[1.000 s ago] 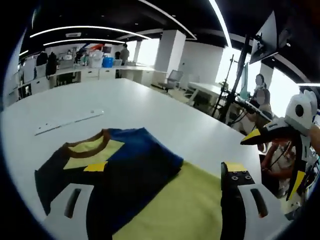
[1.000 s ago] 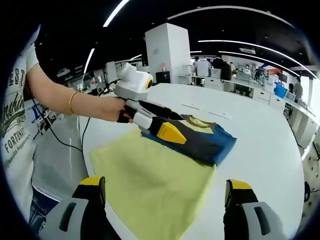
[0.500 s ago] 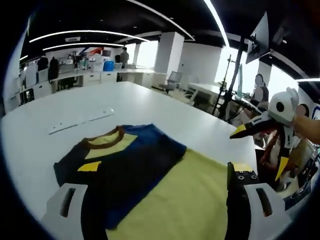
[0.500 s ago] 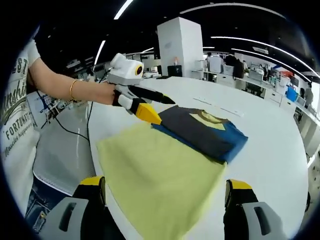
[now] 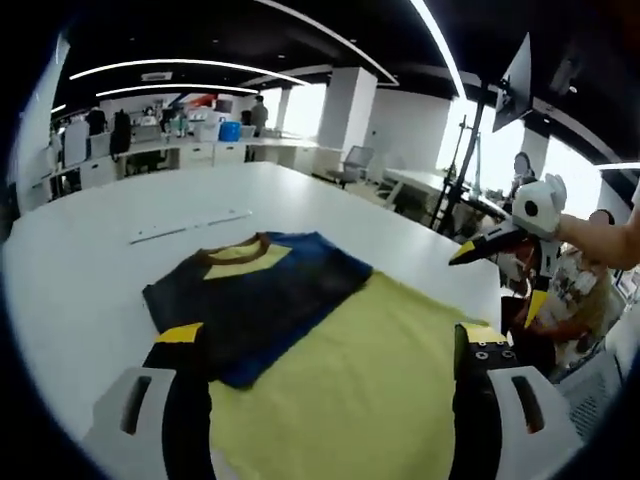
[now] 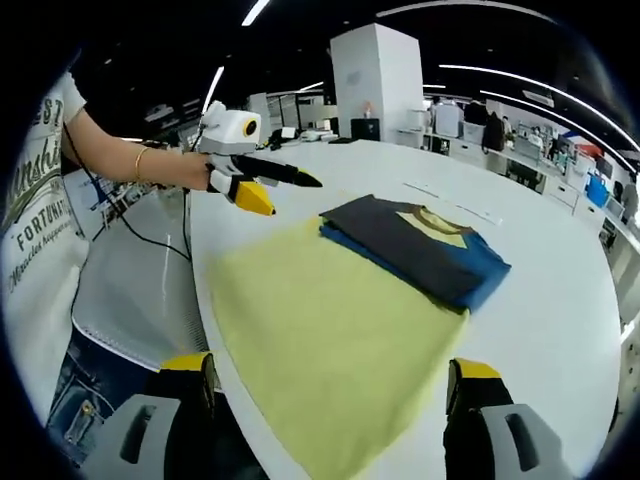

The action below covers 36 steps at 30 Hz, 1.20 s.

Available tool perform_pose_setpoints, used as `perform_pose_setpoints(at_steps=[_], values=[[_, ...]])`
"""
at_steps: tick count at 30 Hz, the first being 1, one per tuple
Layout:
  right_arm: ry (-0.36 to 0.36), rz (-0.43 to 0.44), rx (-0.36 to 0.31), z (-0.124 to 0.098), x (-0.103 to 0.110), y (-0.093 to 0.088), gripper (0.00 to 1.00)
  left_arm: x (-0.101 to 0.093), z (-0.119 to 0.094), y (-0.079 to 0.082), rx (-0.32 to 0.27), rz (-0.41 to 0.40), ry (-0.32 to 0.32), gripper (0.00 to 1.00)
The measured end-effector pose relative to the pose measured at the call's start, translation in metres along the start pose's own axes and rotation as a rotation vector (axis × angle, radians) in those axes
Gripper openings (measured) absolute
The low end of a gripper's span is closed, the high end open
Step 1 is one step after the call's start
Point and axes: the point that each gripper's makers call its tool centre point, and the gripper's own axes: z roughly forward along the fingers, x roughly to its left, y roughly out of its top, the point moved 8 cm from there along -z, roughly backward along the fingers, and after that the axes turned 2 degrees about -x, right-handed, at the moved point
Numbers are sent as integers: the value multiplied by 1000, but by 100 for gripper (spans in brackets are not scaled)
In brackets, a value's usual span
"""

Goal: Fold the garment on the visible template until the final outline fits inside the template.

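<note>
Cloth on a smooth tabletop, hard plastic on the tools

The folded garment (image 5: 255,295) is soft matt cloth in navy and brighter blue, with a ribbed brown collar and a yellow inner lining. The template (image 5: 370,385) under it looks like a thin yellow-green sheet of matt fabric, lying flat with faint ripples. The table (image 5: 110,270) is smooth white laminate with a slight sheen from the ceiling lights. The left gripper (image 5: 330,400) has pale grey moulded plastic jaws, black matt inner faces and yellow tips. The right gripper (image 6: 325,410) looks the same. A person's sleeve (image 6: 45,165) is printed white cotton
</note>
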Motion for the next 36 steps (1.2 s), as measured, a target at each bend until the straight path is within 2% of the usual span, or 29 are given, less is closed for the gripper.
perform_pose_setpoints(at_steps=[7, 10, 17, 20, 24, 28, 33, 36], values=[[29, -33, 58, 1, 8, -9, 90, -11, -25, -14, 13, 34, -25, 91], [36, -28, 75, 0, 11, -15, 88, -17, -37, -26, 66, 61, -34, 86], [45, -37, 116, 2, 19, -32, 80, -30, -57, -46, 107, 46, -64, 81], [51, -32, 138, 4, 20, -41, 77, -29, -66, -55, 115, 38, -61, 80], [60, -40, 165, 6, 23, -50, 71, -30, -73, -62, 135, 45, -64, 75], [59, -36, 172, 8, 24, -54, 67, -34, -76, -73, 180, 85, -109, 62], [43, -58, 192, 9, 24, -59, 61, -38, -79, -85, 241, 122, -147, 56], [29, -46, 194, 10, 22, -62, 56, -37, -80, -95, 279, 127, -140, 57]])
